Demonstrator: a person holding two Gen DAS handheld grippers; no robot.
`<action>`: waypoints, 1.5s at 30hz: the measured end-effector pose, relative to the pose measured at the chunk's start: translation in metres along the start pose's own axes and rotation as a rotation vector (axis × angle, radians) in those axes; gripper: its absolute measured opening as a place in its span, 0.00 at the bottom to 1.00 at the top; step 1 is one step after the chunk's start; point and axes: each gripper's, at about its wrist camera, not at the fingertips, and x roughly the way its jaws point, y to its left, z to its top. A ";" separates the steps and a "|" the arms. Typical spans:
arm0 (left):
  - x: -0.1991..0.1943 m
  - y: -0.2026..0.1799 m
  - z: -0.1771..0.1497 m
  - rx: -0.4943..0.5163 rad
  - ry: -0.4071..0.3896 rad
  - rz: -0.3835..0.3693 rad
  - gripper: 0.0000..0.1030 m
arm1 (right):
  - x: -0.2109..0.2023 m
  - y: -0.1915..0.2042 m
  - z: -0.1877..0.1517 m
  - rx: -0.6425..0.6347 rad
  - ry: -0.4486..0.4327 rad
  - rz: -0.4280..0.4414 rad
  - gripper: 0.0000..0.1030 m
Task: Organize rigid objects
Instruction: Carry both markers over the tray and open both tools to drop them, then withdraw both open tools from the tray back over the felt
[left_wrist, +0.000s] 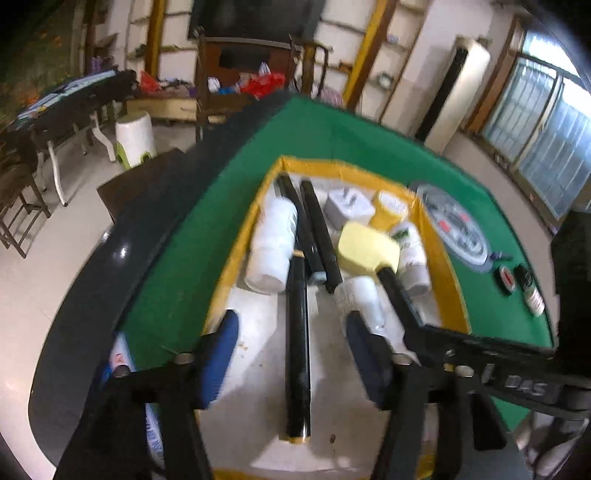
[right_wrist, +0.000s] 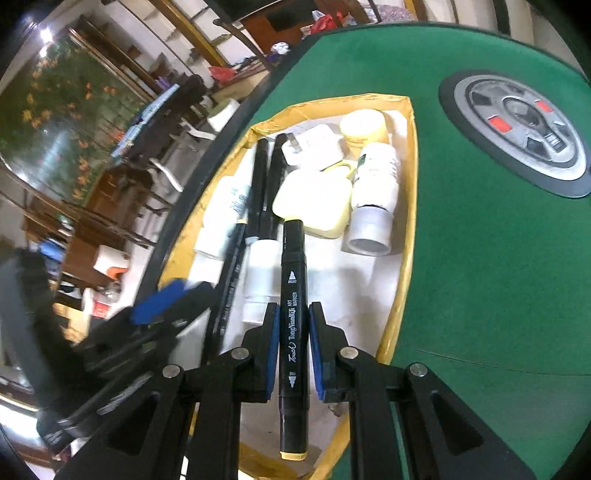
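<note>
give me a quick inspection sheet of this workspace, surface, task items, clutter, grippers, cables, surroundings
surface: green felt table with a round grey console set in it.
job's things: yellow-edged tray holding black markers, a white plug adapter, a pale yellow case, a yellow jar and white bottles.
clutter: small bottle and red-topped disc on the felt beside the tray.
grippers: right hand-held gripper is closed on a black marker; left hand-held gripper is open over another marker lying in the tray.
cables: nothing seen.
surroundings: chairs, a white stool, windows.
</note>
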 end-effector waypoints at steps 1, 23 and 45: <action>-0.006 0.002 -0.001 -0.017 -0.018 -0.002 0.69 | 0.001 0.002 -0.001 -0.003 -0.005 -0.003 0.17; -0.075 -0.080 -0.025 0.062 -0.260 0.047 0.89 | -0.107 -0.054 -0.065 -0.108 -0.455 -0.306 0.67; -0.058 -0.218 -0.066 0.301 -0.230 0.060 0.95 | -0.170 -0.152 -0.104 0.027 -0.609 -0.530 0.76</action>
